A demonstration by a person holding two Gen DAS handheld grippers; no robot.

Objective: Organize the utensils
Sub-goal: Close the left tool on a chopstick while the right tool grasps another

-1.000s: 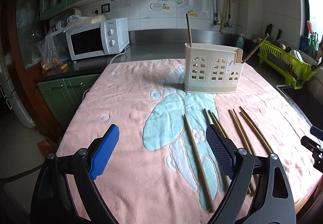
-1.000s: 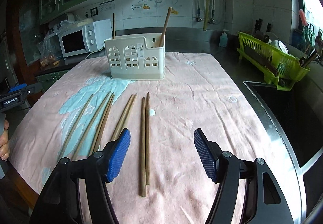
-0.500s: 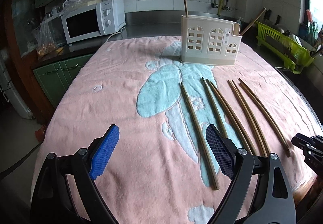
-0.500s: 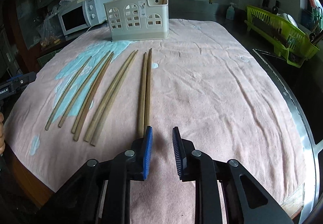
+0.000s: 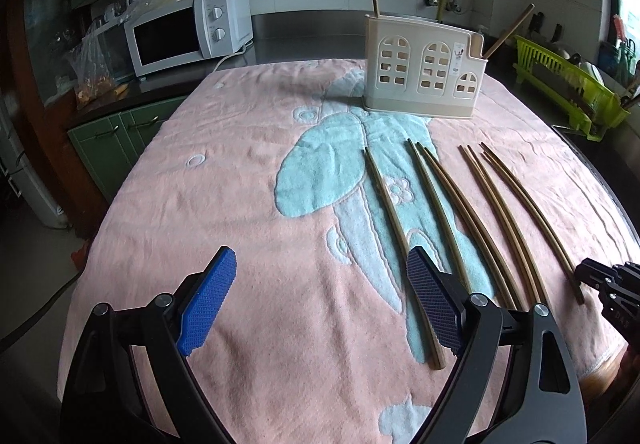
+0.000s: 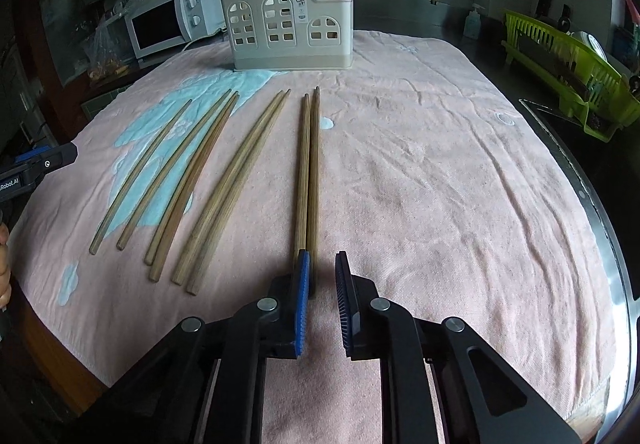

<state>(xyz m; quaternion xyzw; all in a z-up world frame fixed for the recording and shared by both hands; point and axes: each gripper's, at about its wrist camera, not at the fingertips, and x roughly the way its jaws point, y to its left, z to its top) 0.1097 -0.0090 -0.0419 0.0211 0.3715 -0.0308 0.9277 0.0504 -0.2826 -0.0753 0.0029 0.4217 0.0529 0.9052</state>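
Observation:
Several wooden chopsticks [image 6: 224,180] lie side by side on a pink towel [image 6: 440,184]; they also show in the left wrist view [image 5: 472,212]. A cream utensil holder [image 6: 288,24] stands at the far end with two chopsticks upright in it, also in the left wrist view [image 5: 424,72]. My right gripper [image 6: 322,276] is narrowly open, low over the near ends of the rightmost pair [image 6: 310,172]; the right chopstick's end lies between the jaws, the left one's under the left finger. My left gripper [image 5: 320,296] is wide open and empty above the towel, left of the chopsticks.
A white microwave [image 5: 188,32] and a plastic bag [image 5: 96,60] stand on the counter at the back left. A green dish rack [image 6: 568,64] sits at the right beside a sink edge [image 6: 592,180]. The towel [image 5: 200,204] overhangs the table's near edge.
My right gripper narrowed from wide open and dropped down to the near ends of the rightmost chopstick pair. My left gripper stayed open and tilted down, with little change since half a second ago.

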